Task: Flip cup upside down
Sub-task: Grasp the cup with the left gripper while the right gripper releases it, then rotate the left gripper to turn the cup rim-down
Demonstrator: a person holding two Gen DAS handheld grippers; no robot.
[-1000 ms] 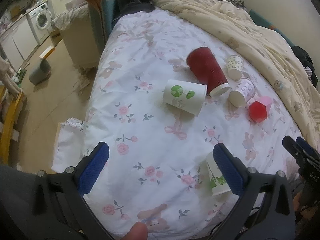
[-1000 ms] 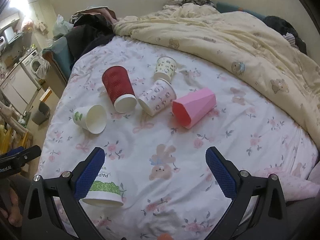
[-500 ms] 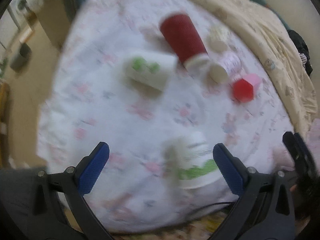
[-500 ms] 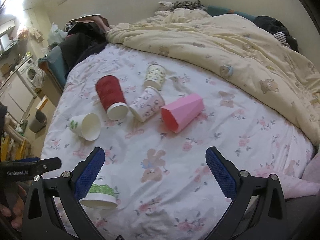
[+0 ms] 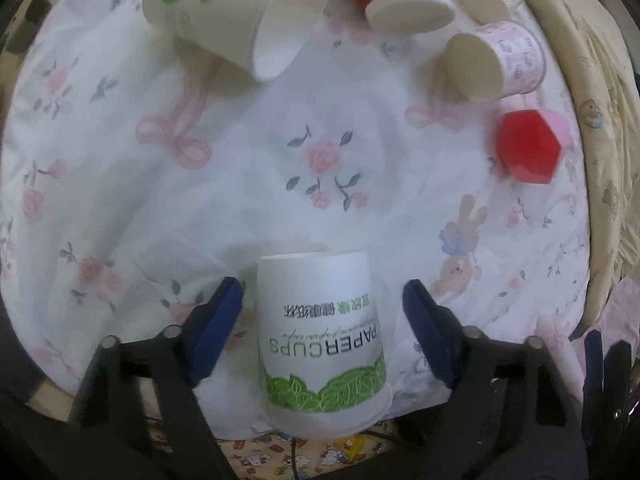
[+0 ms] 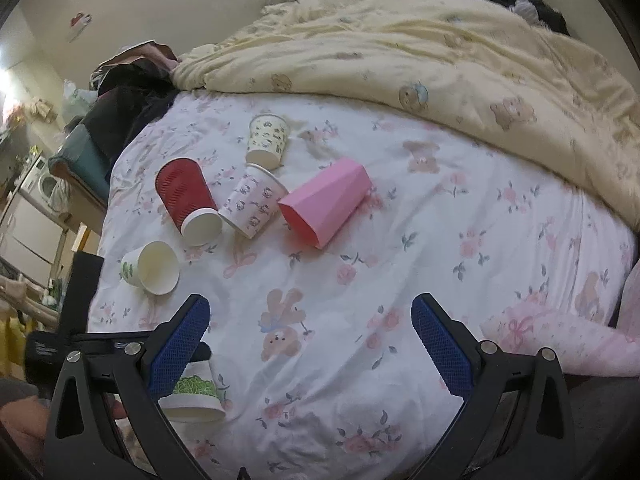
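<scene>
The left gripper (image 5: 322, 312) is straddling the upside-down paper cup (image 5: 322, 344) with jaws spread, seemingly not touching; the right gripper (image 6: 310, 340) is hanging released over the bedsheet (image 6: 400, 280).

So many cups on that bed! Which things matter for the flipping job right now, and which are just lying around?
In the job:
- left gripper, open around the cup
- PAPER CUPS cup, standing rim-down

Lying about:
- red ribbed cup
- pink faceted cup
- white cup with green dots
- two patterned cups
- yellow quilt
- right gripper, open, idle
</scene>
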